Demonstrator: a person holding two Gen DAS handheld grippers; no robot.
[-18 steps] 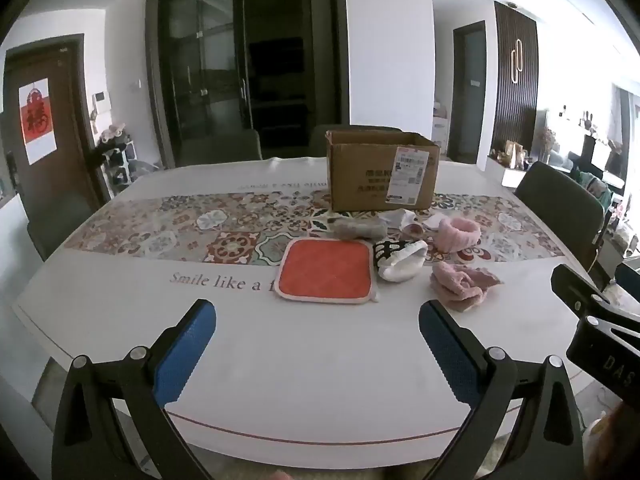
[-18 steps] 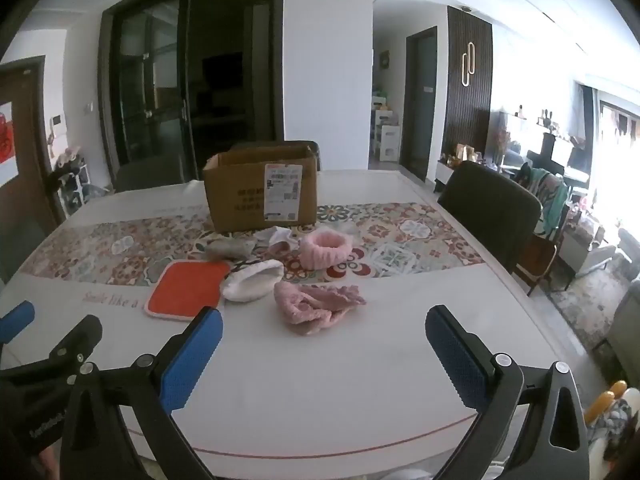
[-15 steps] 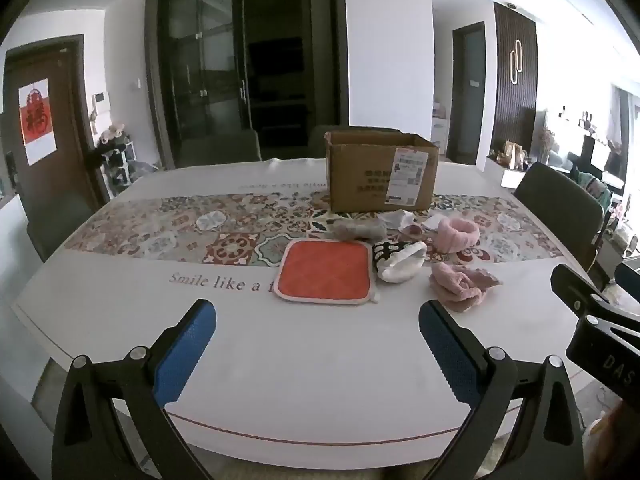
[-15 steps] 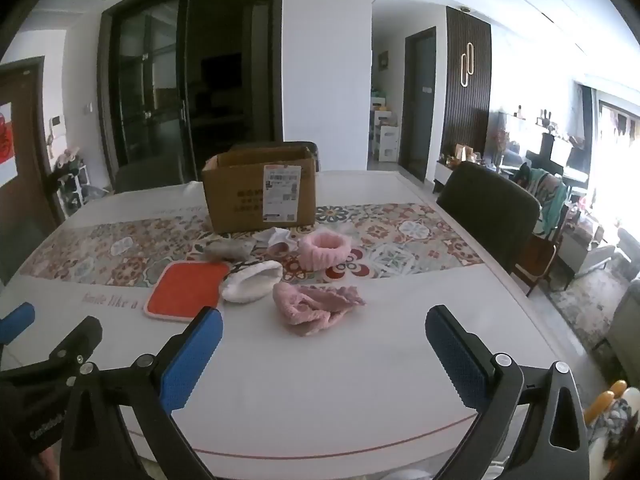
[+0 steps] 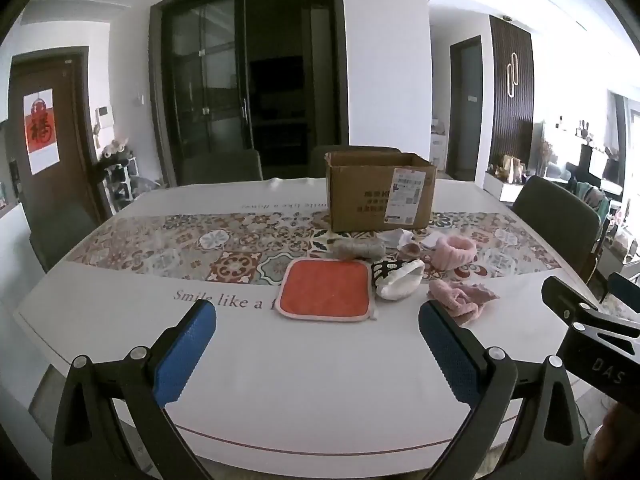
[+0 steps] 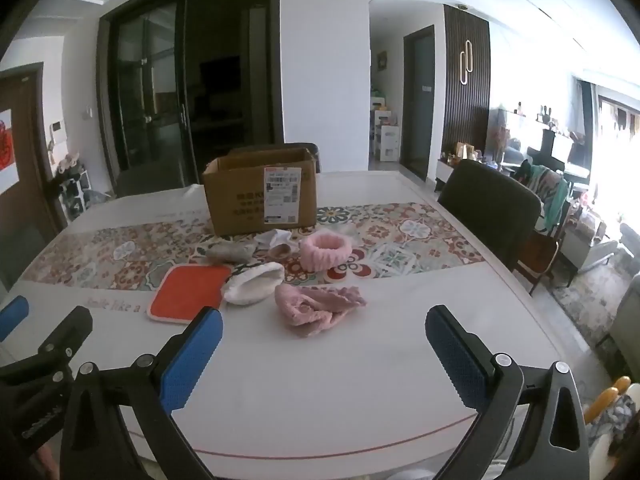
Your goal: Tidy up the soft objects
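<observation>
On white table [image 5: 320, 380] w/ patterned runner [image 5: 224, 248], cardboard box [image 5: 378, 196]; both grippers' fingers [image 5: 186, 352] apart, empty.

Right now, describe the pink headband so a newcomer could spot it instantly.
Find the cardboard box on the patterned table runner. Just in front of its right corner lies the pink headband. Unlike the crumpled pink cloth nearer the table edge, it forms a fluffy closed ring.

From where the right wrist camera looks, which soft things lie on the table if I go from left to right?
Orange square pad → white fluffy item → crumpled pink cloth. The pink ring headband lies farther back, above that cloth, so it has no clear place in this order.
</observation>
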